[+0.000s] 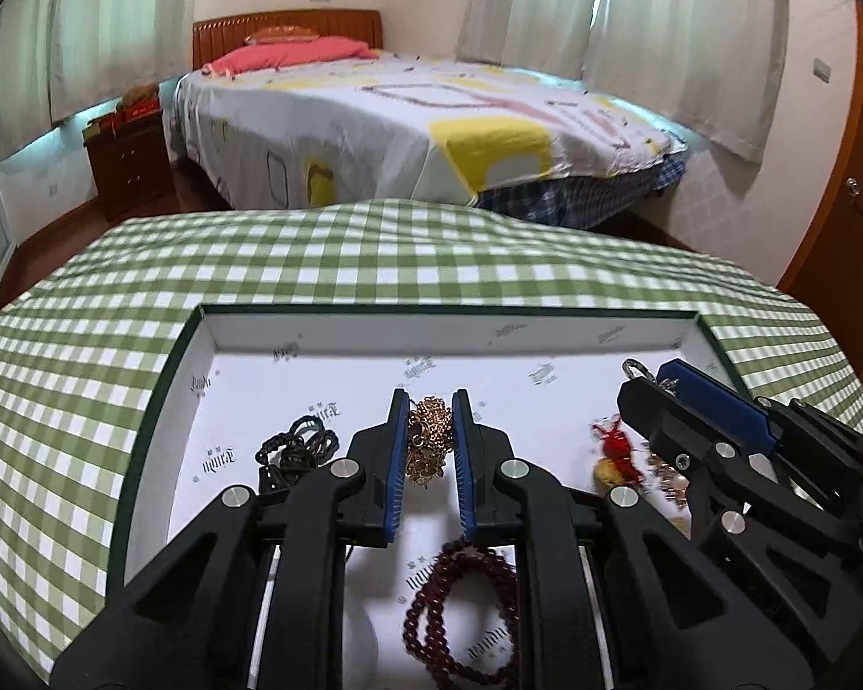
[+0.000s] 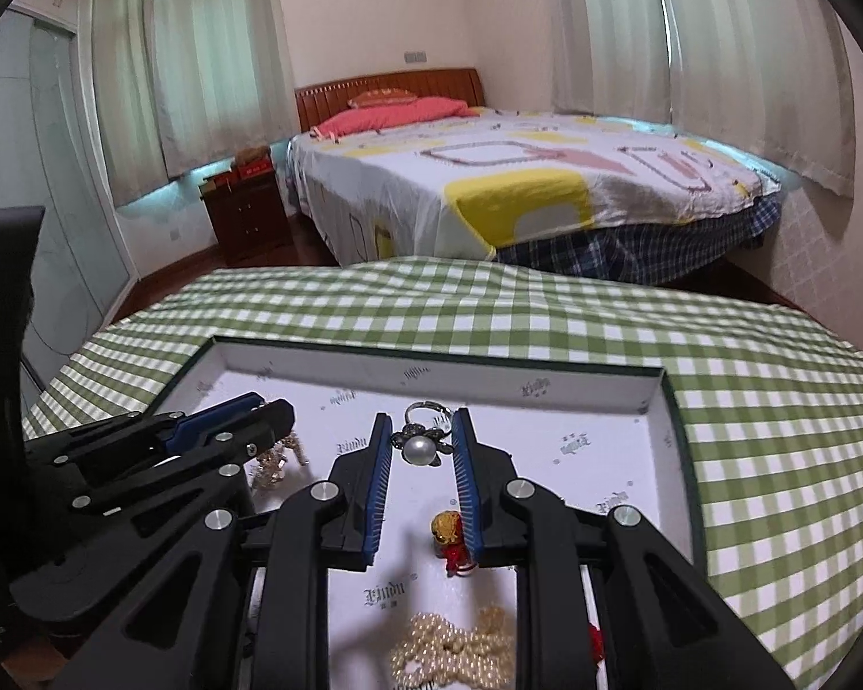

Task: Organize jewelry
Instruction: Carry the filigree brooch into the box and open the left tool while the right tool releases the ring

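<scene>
A shallow white box with a dark green rim lies on the checked table and holds the jewelry. My left gripper is partly open, its blue pads on either side of a gold chain. A black cord necklace lies left of it and a dark red bead bracelet lies under it. My right gripper is partly open around a pearl ring with a silver flower. A gold and red charm and a pearl strand lie below it.
The box's far wall stands just beyond both grippers. The green checked tablecloth surrounds the box. The right gripper's body crosses the box's right side in the left wrist view. A bed stands beyond the table.
</scene>
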### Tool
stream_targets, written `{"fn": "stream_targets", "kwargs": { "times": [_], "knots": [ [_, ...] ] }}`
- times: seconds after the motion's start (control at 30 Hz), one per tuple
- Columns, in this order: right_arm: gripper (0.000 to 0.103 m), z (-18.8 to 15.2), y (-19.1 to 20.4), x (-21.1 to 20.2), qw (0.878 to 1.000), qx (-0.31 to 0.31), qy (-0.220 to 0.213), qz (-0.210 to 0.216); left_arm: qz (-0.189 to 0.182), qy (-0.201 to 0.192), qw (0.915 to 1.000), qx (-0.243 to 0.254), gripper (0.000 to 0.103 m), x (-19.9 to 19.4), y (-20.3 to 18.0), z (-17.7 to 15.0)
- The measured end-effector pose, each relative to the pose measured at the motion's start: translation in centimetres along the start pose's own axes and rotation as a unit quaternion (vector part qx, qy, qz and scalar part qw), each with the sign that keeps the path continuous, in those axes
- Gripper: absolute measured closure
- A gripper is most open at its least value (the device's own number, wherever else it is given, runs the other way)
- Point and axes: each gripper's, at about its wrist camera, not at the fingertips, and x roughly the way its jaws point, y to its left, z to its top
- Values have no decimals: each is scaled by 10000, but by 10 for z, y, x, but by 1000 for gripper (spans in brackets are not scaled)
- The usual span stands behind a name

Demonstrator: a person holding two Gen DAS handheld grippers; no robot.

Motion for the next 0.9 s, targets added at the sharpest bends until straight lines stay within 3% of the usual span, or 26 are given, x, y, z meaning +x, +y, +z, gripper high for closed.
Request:
{"fn": "stream_targets", "kwargs": {
  "times": [0.73,0.9],
  "knots": [
    [81,-2,0,22,9976,34,686,-69,15,423,9991,-19,88,19,0,5],
    [77,-2,0,22,9974,29,717,-71,3,464,9989,-59,85,22,1,6]
  ]
}}
